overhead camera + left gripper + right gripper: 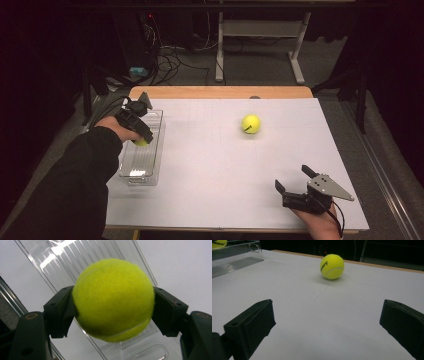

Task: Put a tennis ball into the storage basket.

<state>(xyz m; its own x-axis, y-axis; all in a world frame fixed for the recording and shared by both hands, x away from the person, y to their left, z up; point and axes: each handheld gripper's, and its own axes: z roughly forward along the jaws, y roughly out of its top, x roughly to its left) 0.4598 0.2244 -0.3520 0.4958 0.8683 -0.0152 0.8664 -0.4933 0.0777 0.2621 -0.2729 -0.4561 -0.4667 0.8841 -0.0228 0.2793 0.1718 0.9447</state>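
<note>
The left tongs pinch a tennis ball over the clear tray — the right tongs rest spread on the surface, a second ball well ahead.

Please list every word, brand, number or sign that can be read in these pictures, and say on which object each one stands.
Dark printed word on the yellow felt tennis ball lying on the white table: turned sideways and too blurred to read with certainty.
Yellow felt tennis ball held in the left gripper: no print on the visible side.
Clear plastic ribbed tray: no label to be seen.
Right gripper: no marking to be seen.
</note>
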